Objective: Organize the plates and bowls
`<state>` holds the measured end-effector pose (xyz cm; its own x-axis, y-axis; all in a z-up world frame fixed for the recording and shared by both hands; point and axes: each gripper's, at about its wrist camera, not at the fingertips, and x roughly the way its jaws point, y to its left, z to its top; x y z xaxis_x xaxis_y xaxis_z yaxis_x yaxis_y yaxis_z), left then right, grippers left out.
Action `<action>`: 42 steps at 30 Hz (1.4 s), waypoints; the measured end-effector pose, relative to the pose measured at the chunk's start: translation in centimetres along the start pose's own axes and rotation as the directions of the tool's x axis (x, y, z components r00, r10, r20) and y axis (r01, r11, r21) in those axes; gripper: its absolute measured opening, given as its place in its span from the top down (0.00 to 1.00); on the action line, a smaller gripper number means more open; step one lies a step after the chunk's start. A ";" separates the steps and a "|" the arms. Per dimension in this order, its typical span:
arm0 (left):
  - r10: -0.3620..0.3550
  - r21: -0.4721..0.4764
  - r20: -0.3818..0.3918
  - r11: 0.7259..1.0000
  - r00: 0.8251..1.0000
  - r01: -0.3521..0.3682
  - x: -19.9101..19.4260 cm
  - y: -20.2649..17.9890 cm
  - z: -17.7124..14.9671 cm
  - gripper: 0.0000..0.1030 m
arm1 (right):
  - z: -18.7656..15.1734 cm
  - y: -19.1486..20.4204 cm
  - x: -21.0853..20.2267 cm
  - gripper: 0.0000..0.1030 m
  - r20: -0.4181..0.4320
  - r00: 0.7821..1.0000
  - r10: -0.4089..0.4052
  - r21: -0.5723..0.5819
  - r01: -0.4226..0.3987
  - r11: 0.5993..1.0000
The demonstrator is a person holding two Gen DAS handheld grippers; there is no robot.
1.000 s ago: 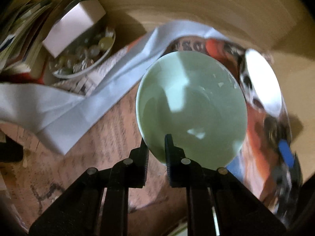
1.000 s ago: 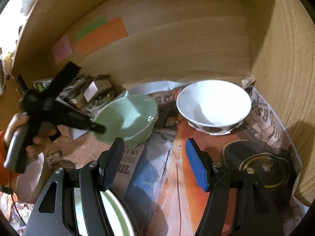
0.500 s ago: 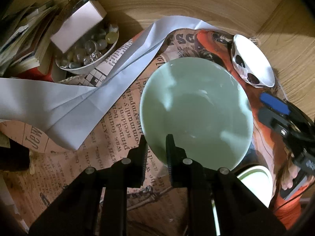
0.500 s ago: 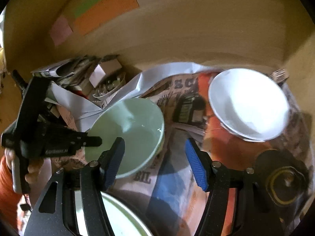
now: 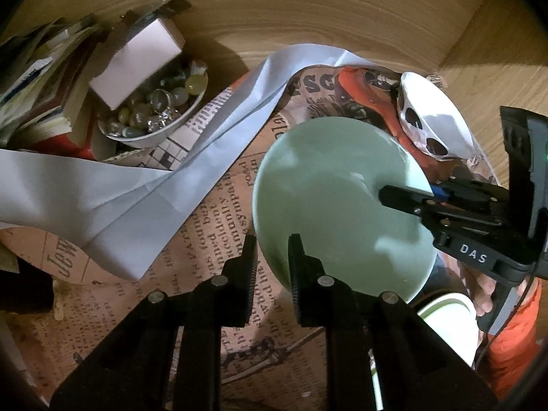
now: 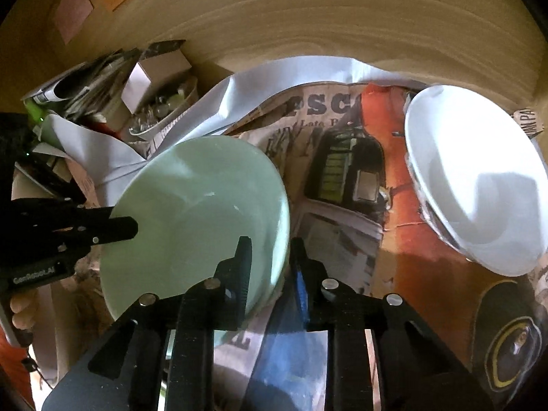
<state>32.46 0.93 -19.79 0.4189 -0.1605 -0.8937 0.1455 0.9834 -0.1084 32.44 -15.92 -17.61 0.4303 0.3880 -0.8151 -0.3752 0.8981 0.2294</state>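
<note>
Right wrist view shows your right gripper (image 6: 270, 267), wide open a second ago, now clamped on the green bowl (image 6: 195, 219) rim, opposite your left gripper (image 5: 271, 263) clamping the other edge. Both now hold it; white bowl (image 6: 479, 174) sits right of your fingers.

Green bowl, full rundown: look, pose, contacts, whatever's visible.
The green bowl is pale mint, glossy, ceramic-looking, plain, empty and upright over the newspaper lining. The left gripper clamps its near rim, one finger inside, one outside. The right gripper is shut on the opposite rim. Whether its base touches the paper cannot be told. The white bowl stands apart, to its right.
</note>
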 end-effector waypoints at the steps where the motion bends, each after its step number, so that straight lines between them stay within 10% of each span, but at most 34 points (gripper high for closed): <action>1: 0.001 -0.001 0.002 1.000 1.000 -0.001 0.0 -0.1 0.0 0.85 | 0.1 0.0 0.1 0.85 -0.005 1.000 0.010 0.002 -0.010 1.000; 12: 0.020 -0.028 0.088 0.999 0.996 -0.017 -3.2 -1.0 -0.9 0.86 | -0.9 1.4 -2.8 0.85 0.063 0.998 -0.008 -0.020 0.009 1.000; 26: 0.061 -0.048 0.328 0.998 0.943 -0.047 -12.7 -1.5 -7.0 0.86 | -2.4 7.0 -10.2 0.85 0.272 0.962 0.017 -0.123 0.017 0.992; 42: 0.117 -0.156 0.418 0.986 0.901 -0.056 -18.6 2.2 -15.7 0.86 | -6.0 14.5 -10.5 0.85 0.272 0.953 0.131 -0.256 -0.059 0.965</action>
<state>10.92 7.41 -10.27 0.7692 -0.0646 -0.6358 -0.0197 0.9920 -0.1247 17.53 -8.24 -8.93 0.5846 0.5435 -0.6024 -0.5979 0.7905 0.1329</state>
